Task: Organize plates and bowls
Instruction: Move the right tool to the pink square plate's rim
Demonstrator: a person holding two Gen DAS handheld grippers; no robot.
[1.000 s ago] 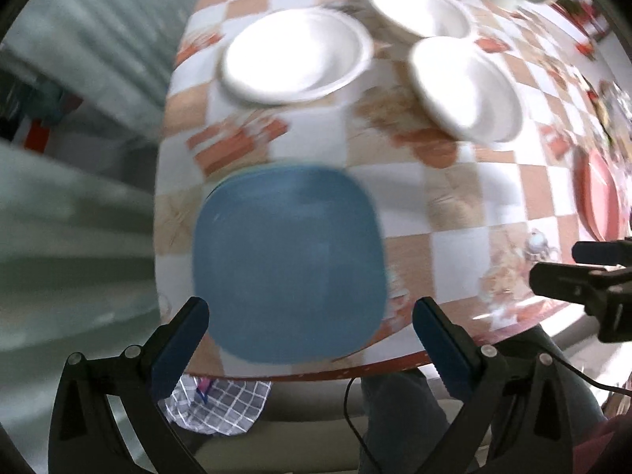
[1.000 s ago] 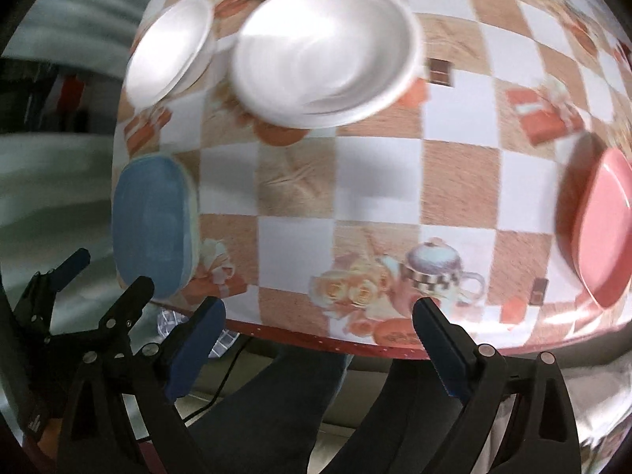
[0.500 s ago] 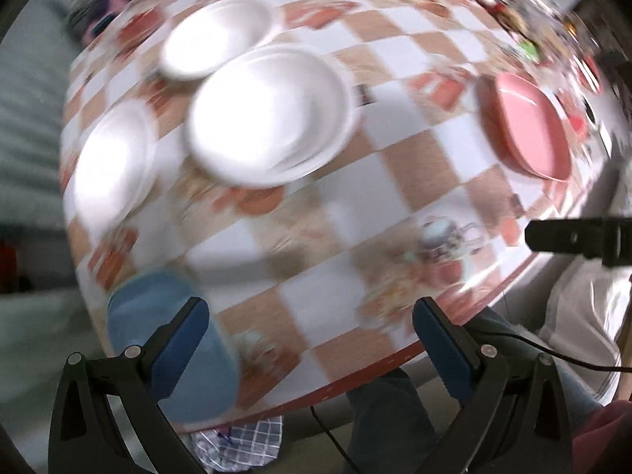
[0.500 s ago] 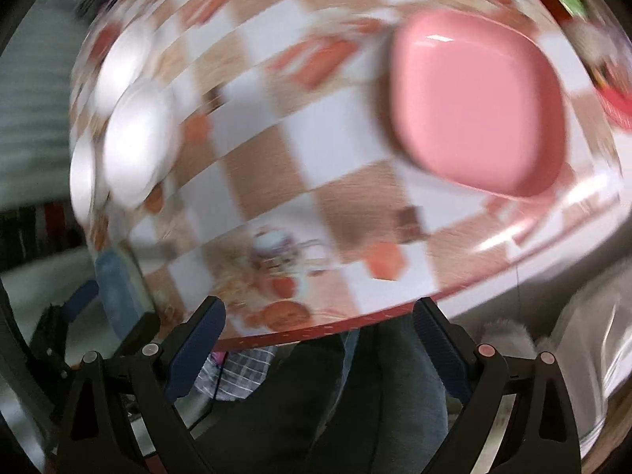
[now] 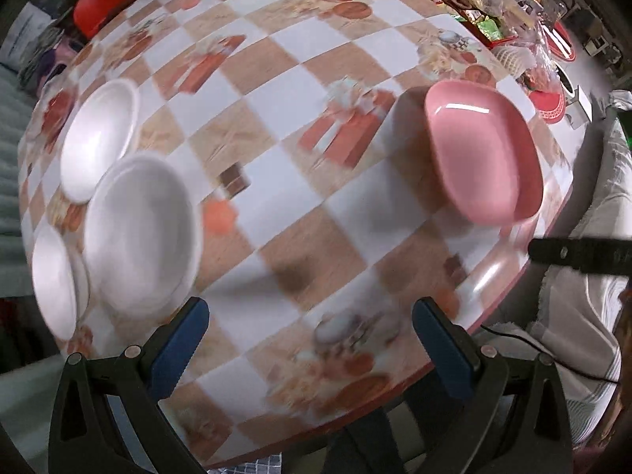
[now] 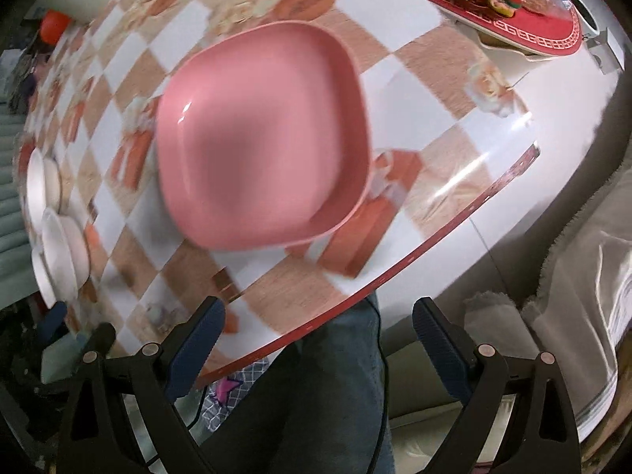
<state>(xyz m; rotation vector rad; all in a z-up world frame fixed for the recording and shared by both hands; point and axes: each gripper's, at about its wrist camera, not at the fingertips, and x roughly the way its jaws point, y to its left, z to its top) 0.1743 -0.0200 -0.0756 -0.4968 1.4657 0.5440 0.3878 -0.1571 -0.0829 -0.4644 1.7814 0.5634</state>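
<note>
Pink plate [image 6: 262, 140] fills the centre of my right wrist view, flat on the checked table [image 6: 454, 55] near its front edge. My right gripper [image 6: 318, 331] is spread wide, holding nothing, below that edge. The left wrist view places the same plate [image 5: 484, 152] at right and alone shows three white bowls [image 5: 140, 233] clearly, clustered at left, well apart from the plate. My left gripper [image 5: 310, 333] is likewise released and empty, over the table's near edge. Only the right view shows my legs [image 6: 308, 391] under the table.
</note>
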